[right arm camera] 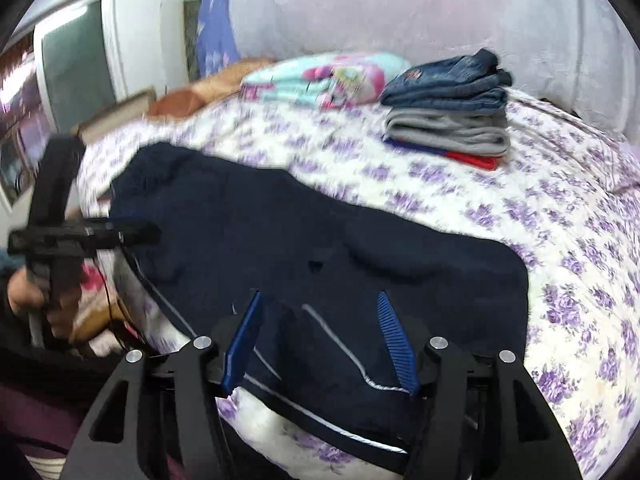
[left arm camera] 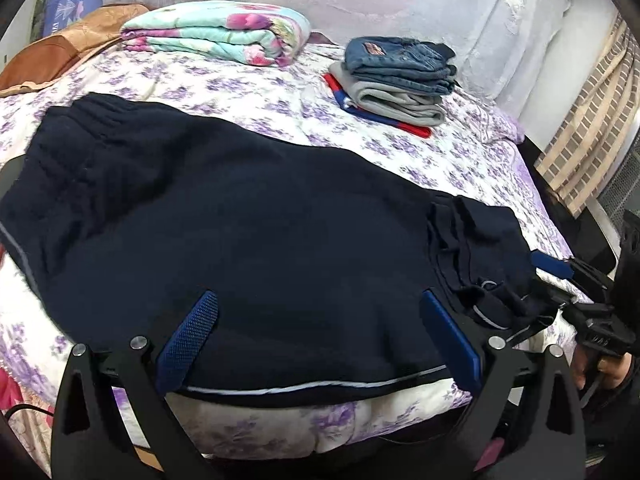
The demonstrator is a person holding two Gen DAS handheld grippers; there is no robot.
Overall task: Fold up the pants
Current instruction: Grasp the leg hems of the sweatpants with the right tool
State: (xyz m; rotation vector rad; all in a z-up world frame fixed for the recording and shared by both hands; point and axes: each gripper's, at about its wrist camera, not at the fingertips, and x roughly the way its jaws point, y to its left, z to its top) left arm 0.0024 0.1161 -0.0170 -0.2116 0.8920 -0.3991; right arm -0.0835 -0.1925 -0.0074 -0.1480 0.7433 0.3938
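Dark navy pants [left arm camera: 224,216] with a thin white side stripe lie flat across the floral bed, waistband at the far left, leg cuffs bunched at the right. My left gripper [left arm camera: 320,304] is open, its blue pads straddling the near edge of the pants without closing on them. My right gripper [right arm camera: 318,304] is open over the cuff end of the pants [right arm camera: 320,248], the cloth lying between its pads. The right gripper also shows in the left wrist view [left arm camera: 560,280] at the cuffs. The left gripper's body shows in the right wrist view [right arm camera: 80,232] at the left.
A stack of folded clothes [left arm camera: 396,80], jeans on top, sits at the back right of the bed [left arm camera: 460,160]. A folded floral blanket [left arm camera: 216,34] and a brown pillow [left arm camera: 60,52] lie at the back left. The bed's right edge drops off near a brick-pattern curtain [left arm camera: 592,120].
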